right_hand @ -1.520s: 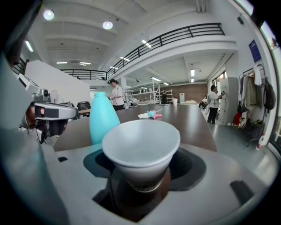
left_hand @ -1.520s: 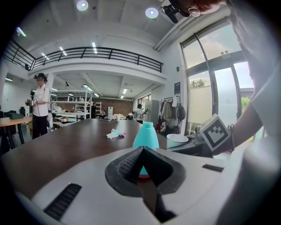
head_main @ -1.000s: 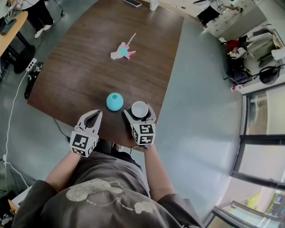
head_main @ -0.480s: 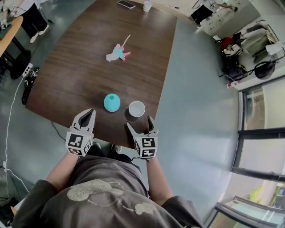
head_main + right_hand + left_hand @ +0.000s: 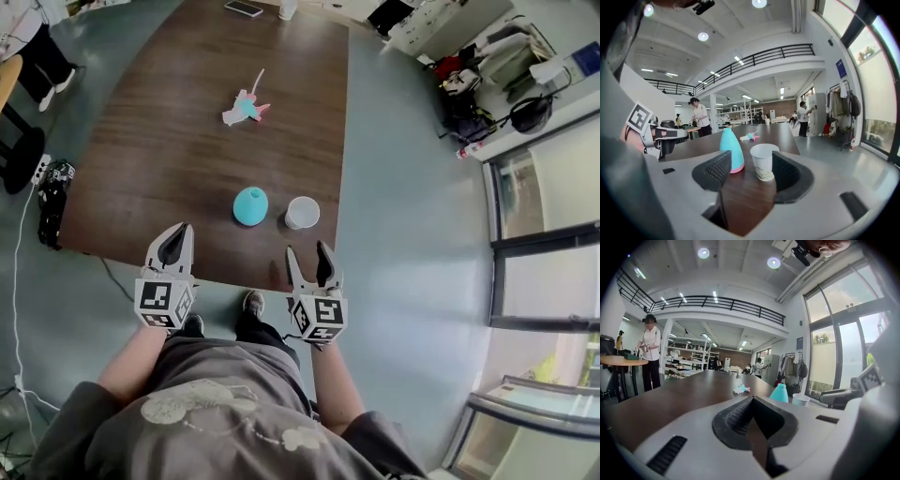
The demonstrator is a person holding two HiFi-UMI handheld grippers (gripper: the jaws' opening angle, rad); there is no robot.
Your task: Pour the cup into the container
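Cup (image 5: 302, 212): upright near the table (image 5: 169, 159) edge, just beside the teal container (image 5: 249, 205).
Right hand-held gripper (image 5: 308, 250): empty, jaws half apart, just been closing, short of the cup.
Left hand-held gripper (image 5: 177, 231): jaws together, empty.
Grasp: likely widen, straddle mid-wall, squeeze lightly.

The head view is looking steeply down from above the person's shoulders onto the near end of the tabletop (image 5: 187, 141), from well above it. The left gripper view and the right gripper view are sitting low by that near edge, facing almost level along the tabletop into the hall. All three are sharing the teal container (image 5: 249, 205) and the white cup (image 5: 302, 212); the right gripper view is standing nearest them.
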